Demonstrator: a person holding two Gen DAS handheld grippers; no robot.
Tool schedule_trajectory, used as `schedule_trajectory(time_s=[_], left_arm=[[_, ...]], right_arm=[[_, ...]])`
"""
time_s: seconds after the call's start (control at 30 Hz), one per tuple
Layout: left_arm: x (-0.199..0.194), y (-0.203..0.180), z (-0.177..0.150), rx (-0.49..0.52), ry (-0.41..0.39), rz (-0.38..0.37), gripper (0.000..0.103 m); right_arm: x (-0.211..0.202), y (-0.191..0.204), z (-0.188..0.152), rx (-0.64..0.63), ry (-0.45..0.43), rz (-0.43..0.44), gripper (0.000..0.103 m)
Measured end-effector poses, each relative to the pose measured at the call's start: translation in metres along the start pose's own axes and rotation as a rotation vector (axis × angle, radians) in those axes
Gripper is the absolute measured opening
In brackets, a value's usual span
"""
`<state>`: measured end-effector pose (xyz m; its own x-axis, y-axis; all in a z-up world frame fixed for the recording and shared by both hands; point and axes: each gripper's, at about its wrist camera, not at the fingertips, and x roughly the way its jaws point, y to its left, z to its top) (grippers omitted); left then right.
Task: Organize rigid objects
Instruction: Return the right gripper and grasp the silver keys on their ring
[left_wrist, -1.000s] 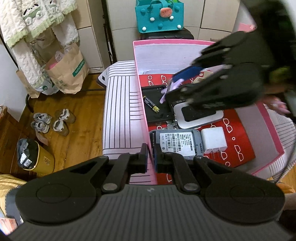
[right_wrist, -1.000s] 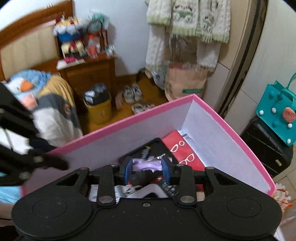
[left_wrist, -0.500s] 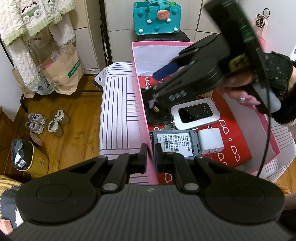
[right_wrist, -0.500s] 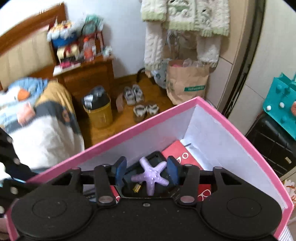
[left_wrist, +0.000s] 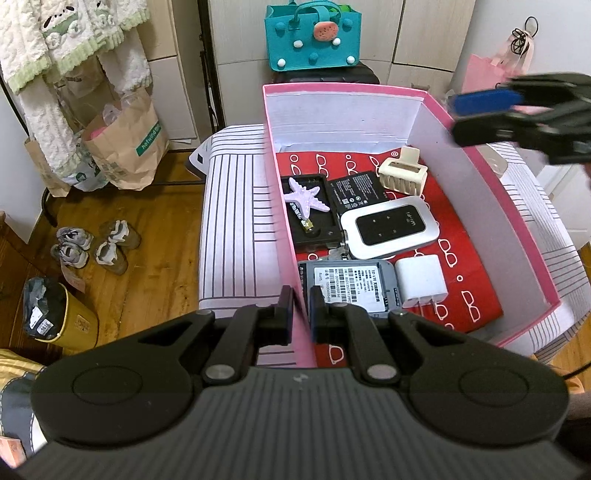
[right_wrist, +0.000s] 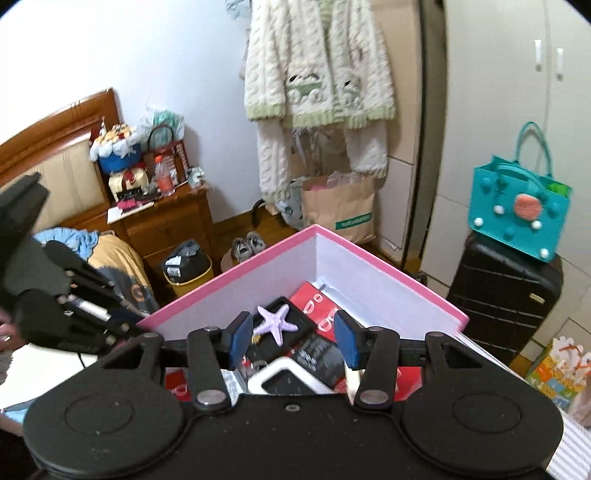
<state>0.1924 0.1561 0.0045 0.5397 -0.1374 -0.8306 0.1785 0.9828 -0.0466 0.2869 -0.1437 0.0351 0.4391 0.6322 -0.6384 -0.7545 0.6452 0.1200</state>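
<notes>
Use the pink box (left_wrist: 428, 99) as your landmark; every position below is given relative to it.

1. Pink box: it rests on the striped cloth (left_wrist: 236, 221). Its near-left wall stands between the fingers of your left gripper (left_wrist: 301, 310), whose jaws are clamped narrow on that wall. The likely purpose is to keep the box from sliding while items go in.

2. Right gripper (right_wrist: 293, 341): it hangs above the box's near-right side. Its jaws are parted about halfway and nothing is between them, so treat it as free for the next item.

3. Silver Wi-Fi router (left_wrist: 389, 230): it lies flat at the middle of the box floor, screen up.

4. Grey battery pack (left_wrist: 349, 286) and white charger (left_wrist: 421, 282): they sit side by side toward the near wall, packed close, probably to save floor space.

5. Cream hair clip (left_wrist: 402, 173): it sits near the far-right wall.

6. Purple starfish (left_wrist: 308, 197): it lies inside the box against the left wall, on top of a black tray (left_wrist: 314, 230), free of both grippers.
</notes>
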Motion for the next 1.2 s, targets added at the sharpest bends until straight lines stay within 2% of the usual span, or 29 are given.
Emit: schedule_trajectory(time_s=[0.27,0.47,0.57,0.67,0.87,1.0,1.13,1.2], left_arm=[[0.001,-0.006,0.002,0.014,0.011,0.018,0.007],[0.003,-0.01,0.004,0.022,0.026,0.032,0.007],[0.004,-0.008,0.005,0.006,0.026,0.031,0.007],[0.004,-0.008,0.003,-0.002,0.02,0.034,0.008],[0.009,-0.01,0.0,-0.007,0.024,0.055,0.008],[0.009,-0.012,-0.001,-0.007,0.025,0.066,0.008],[0.01,-0.011,0.0,-0.013,0.032,0.064,0.008],[0.01,-0.01,0.001,-0.015,0.035,0.062,0.008]], right_arm=[[-0.056,-0.017,-0.043,0.066,-0.059,-0.121,0.056],[-0.068,-0.03,-0.082,0.091,-0.037,-0.205,0.056],[-0.069,-0.037,-0.106,0.079,-0.079,-0.227,0.056],[-0.064,-0.05,-0.13,0.136,-0.109,-0.205,0.057],[-0.043,-0.056,-0.163,0.159,-0.101,-0.217,0.057],[-0.028,-0.064,-0.168,0.201,-0.064,-0.191,0.057],[-0.008,-0.064,-0.17,0.19,-0.045,-0.164,0.056],[0.002,-0.066,-0.168,0.205,-0.056,-0.204,0.052]])
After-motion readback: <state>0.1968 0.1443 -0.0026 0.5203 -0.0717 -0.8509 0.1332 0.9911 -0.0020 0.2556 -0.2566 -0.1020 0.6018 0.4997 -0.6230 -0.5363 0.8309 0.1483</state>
